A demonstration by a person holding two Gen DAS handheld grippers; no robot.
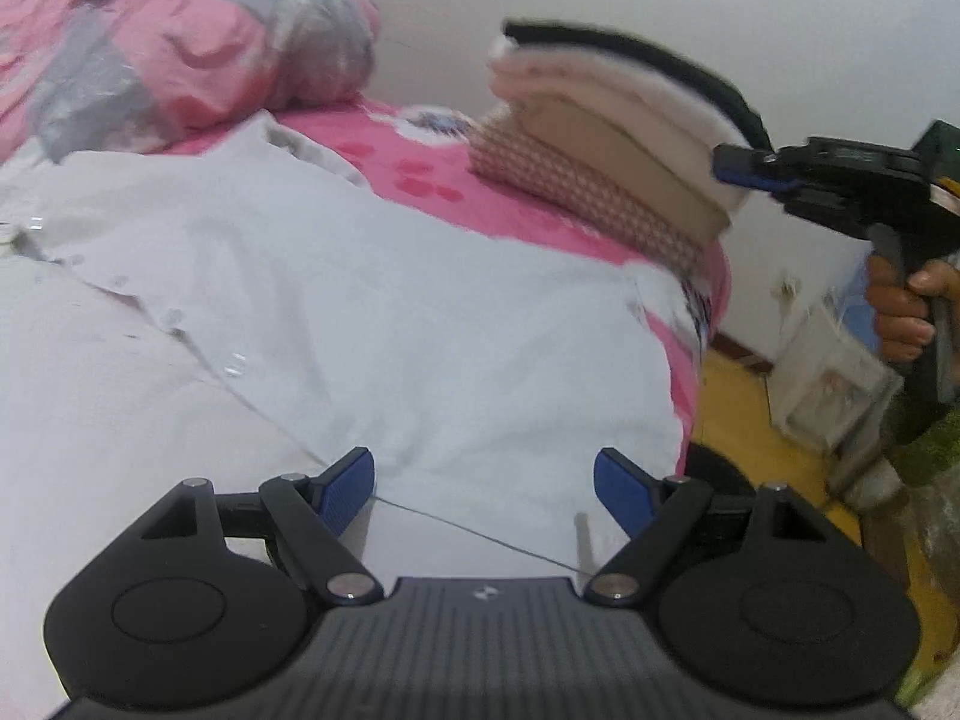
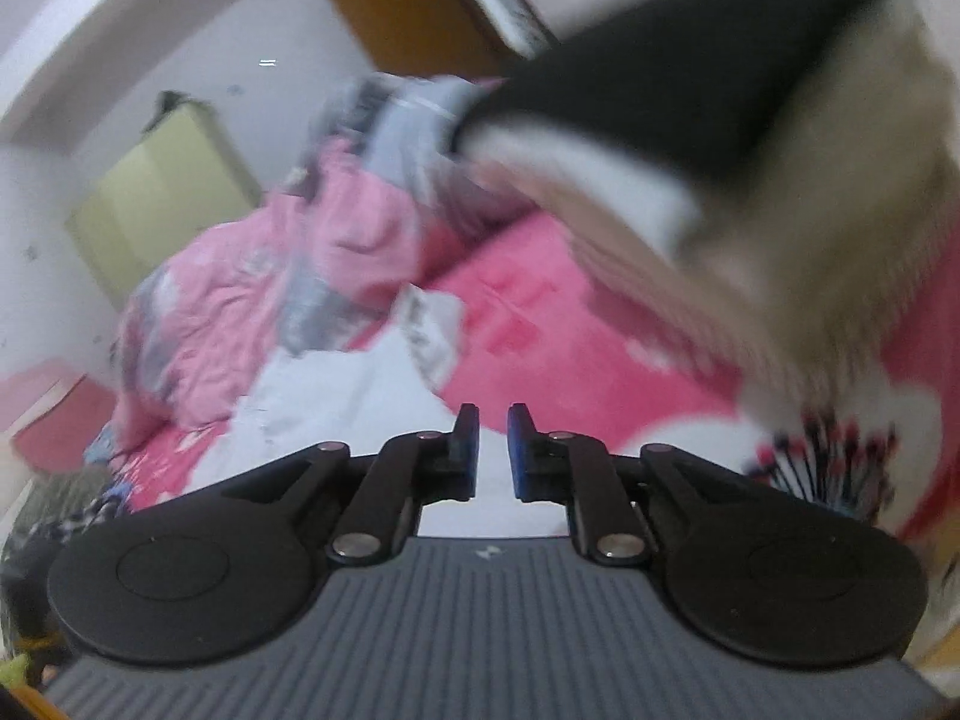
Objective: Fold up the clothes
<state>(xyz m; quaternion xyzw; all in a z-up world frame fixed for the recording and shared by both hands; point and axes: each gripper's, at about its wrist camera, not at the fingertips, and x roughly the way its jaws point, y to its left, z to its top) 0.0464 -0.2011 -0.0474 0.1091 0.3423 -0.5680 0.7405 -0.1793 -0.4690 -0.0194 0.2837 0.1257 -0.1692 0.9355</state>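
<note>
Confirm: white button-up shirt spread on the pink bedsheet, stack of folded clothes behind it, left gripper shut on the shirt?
Not quite. The left gripper is open, nothing between its blue pads; left wrist view shows this. The white button-up shirt, pink bedsheet and stack of folded clothes are right.

Folded stack [image 1: 606, 138] beside white shirt [image 1: 372, 324]

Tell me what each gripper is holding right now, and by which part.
Nothing is held. The left gripper stands wide open above the white shirt; the right gripper has only a narrow, empty gap.
</note>
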